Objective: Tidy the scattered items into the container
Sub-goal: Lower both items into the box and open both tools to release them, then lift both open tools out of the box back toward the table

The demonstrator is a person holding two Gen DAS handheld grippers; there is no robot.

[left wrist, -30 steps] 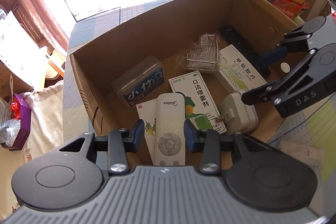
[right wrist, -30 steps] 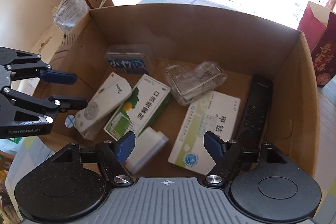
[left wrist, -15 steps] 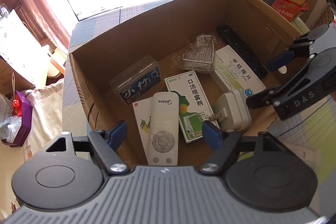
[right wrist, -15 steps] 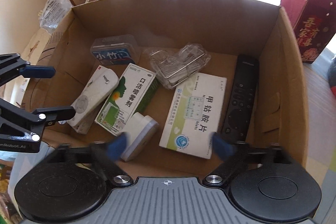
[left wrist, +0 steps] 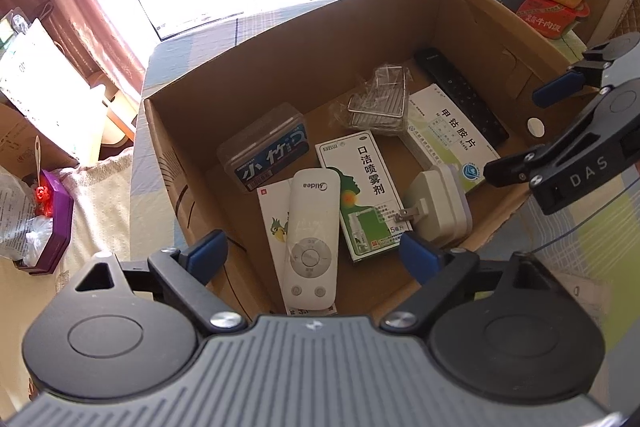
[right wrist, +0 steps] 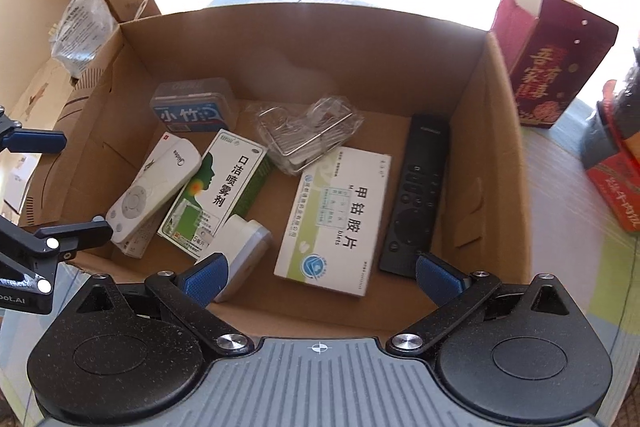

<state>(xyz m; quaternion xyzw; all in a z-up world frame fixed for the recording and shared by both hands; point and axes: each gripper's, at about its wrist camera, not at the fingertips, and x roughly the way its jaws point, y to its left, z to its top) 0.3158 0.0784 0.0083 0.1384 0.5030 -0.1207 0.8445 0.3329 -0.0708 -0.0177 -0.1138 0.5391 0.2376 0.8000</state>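
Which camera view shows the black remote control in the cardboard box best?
The right wrist view: the black remote control lies close, its whole length and buttons visible. In the left wrist view it sits at the far side, smaller, with one long edge partly hidden by the white medicine box.

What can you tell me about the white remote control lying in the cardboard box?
The white remote control is a slim, rounded bar of glossy plastic with grey Midea lettering at one end, a round control pad and two small buttons at the other. It lies flat, face up, near the box wall, resting on a white card with a parrot and beside the green and white spray box. No fingers touch it.
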